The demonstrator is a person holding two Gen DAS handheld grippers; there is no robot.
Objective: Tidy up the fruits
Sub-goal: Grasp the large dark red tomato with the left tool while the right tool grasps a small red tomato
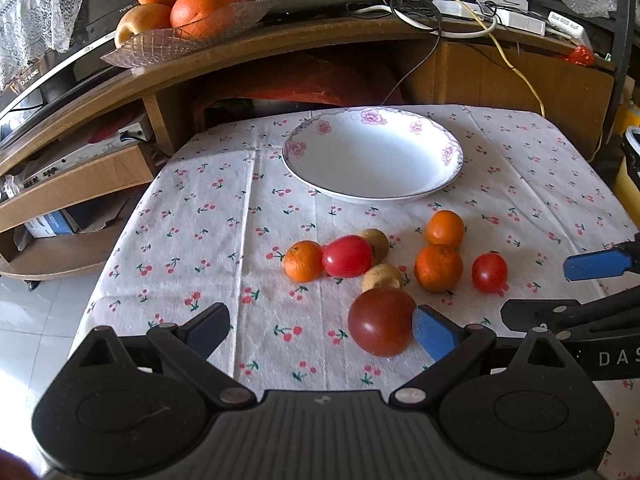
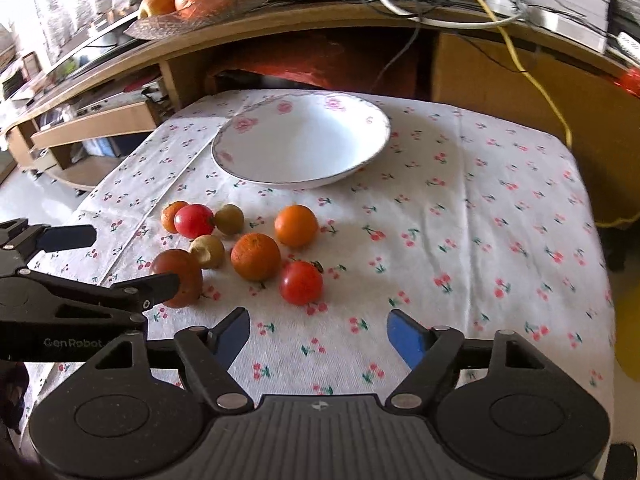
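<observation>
My left gripper (image 1: pixel 320 332) is open low over the cherry-print cloth; a dark red tomato (image 1: pixel 382 320) rests against the inside of its right finger (image 1: pixel 434 332). Beyond lie three tangerines (image 1: pixel 438 267), two bright red tomatoes (image 1: pixel 347 256) and two small yellowish fruits (image 1: pixel 382 276). A white flowered bowl (image 1: pixel 372 160) stands empty behind them. My right gripper (image 2: pixel 319 336) is open over bare cloth, just short of a red tomato (image 2: pixel 301 282) and a tangerine (image 2: pixel 255 256). In the right wrist view the left gripper (image 2: pixel 134 258) partly hides the dark tomato (image 2: pixel 180 276).
A wooden shelf (image 1: pixel 320 36) runs behind the table, carrying a glass dish of oranges (image 1: pixel 188 36) and tangled cables (image 1: pixel 420 8). A yellow cable (image 2: pixel 532 76) hangs at the back right. The table edge (image 1: pixel 104 280) drops to tiled floor on the left.
</observation>
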